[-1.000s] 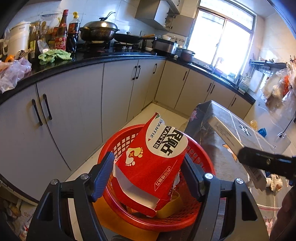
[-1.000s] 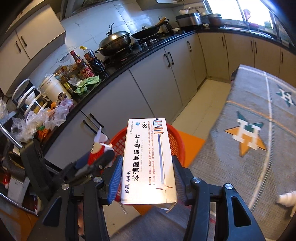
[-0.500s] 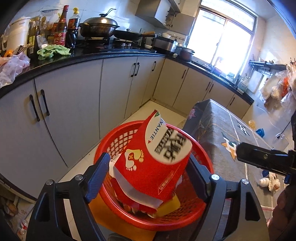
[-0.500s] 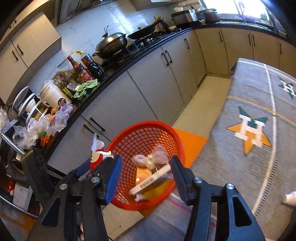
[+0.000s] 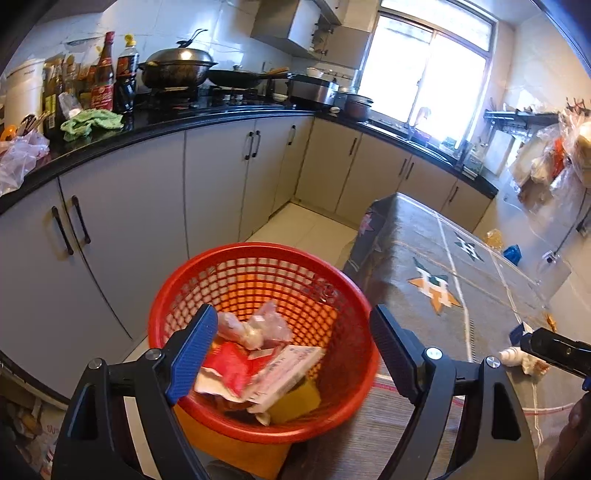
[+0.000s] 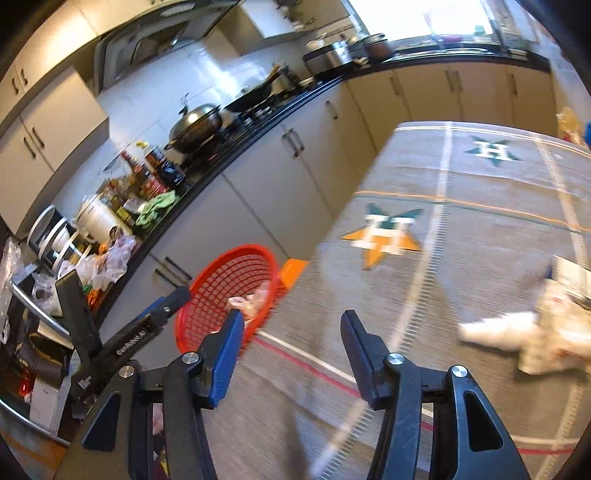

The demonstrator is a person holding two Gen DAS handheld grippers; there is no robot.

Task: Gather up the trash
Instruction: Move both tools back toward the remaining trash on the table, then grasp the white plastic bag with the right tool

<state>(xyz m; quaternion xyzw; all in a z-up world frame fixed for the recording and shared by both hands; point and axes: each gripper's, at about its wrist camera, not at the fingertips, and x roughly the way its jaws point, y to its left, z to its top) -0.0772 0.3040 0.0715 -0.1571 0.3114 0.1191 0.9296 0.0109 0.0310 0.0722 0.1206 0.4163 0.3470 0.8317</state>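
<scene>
So the round red plastic mesh basket sits on the floor right by the patterned grey tablecloth, already holding a crumpled red packet and a flat white medicine box. Both the left gripper and right gripper are spread wide, holding nothing. Looks maybe halfway: a crumpled white wrapper sits on the cloth, not yet collected.

Walls: white tiles behind the stove.
Counter: black top running along two walls, over pale grey cupboards with dark handles.
Window: large window above the far counter, bright daylight coming in.
Floor: pale tiles.
Table: table under a grey cloth with star patterns.
Right wall: a shelf, perhaps a dish rack.
</scene>
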